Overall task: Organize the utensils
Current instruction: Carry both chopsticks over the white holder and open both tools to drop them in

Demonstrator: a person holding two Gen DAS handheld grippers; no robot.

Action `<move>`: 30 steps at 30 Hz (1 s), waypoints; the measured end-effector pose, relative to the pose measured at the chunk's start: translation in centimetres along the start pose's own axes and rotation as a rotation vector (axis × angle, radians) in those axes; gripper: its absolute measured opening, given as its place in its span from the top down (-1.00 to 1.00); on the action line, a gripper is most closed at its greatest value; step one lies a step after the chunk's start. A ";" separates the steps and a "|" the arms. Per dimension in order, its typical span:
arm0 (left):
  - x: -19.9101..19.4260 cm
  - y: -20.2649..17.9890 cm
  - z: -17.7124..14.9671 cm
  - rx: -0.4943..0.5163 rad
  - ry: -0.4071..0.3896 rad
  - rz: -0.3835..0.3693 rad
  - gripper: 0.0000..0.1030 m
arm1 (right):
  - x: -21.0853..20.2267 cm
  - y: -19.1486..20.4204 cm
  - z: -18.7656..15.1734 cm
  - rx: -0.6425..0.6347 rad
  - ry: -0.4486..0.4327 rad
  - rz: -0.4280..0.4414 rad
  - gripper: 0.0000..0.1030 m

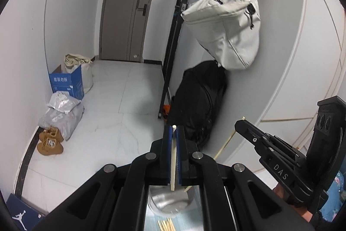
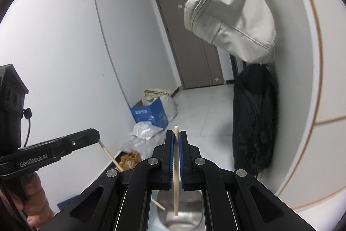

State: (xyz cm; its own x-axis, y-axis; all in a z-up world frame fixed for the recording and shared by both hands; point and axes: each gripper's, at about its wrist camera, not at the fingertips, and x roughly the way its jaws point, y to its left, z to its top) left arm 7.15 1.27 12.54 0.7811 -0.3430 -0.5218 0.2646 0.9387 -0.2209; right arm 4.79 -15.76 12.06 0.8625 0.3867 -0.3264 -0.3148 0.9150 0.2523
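My left gripper [image 1: 174, 128] is shut on a pale wooden chopstick [image 1: 173, 166] that runs upright between its blue pads. Below it stands a shiny metal cup [image 1: 170, 201], and several loose chopsticks [image 1: 165, 225] lie on the light blue table top. My right gripper [image 2: 177, 133] is shut on a second chopstick [image 2: 176, 187], whose lower end hangs over the metal cup [image 2: 183, 218]. Each gripper shows in the other's view: the right one [image 1: 243, 125] at the right and the left one [image 2: 96, 135] at the left, each with its stick slanting down. Both are raised above the table.
A white bag [image 1: 229, 23] hangs on the wall ahead, above a black backpack [image 1: 199, 101]. On the tiled floor at the left are a blue box [image 1: 67, 82], grey parcels [image 1: 60, 112] and brown shoes [image 1: 49, 142]. A grey door [image 1: 129, 10] closes the hallway.
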 end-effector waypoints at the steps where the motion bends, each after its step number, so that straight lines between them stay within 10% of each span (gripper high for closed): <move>1: 0.5 0.1 0.2 -0.003 0.001 0.003 1.00 | 0.4 -0.1 0.4 -0.006 -0.005 -0.001 0.93; 22: 9.2 4.0 -2.8 -0.042 0.156 -0.035 0.97 | 9.5 -0.9 -4.9 -0.099 0.130 0.050 0.91; 26: 8.8 4.8 -2.8 -0.097 0.153 -0.039 0.00 | 10.1 -0.9 -5.3 -0.082 0.183 0.086 0.84; 30: 7.2 5.2 -2.9 -0.099 0.097 0.017 -0.11 | 9.3 -1.1 -5.6 -0.043 0.194 0.104 0.61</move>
State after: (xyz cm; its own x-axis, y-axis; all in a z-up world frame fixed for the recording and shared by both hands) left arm 12.50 3.58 5.29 0.7255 -0.3336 -0.6019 0.1910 0.9379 -0.2897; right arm 10.91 -12.54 3.63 0.7333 0.4905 -0.4709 -0.4185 0.8714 0.2559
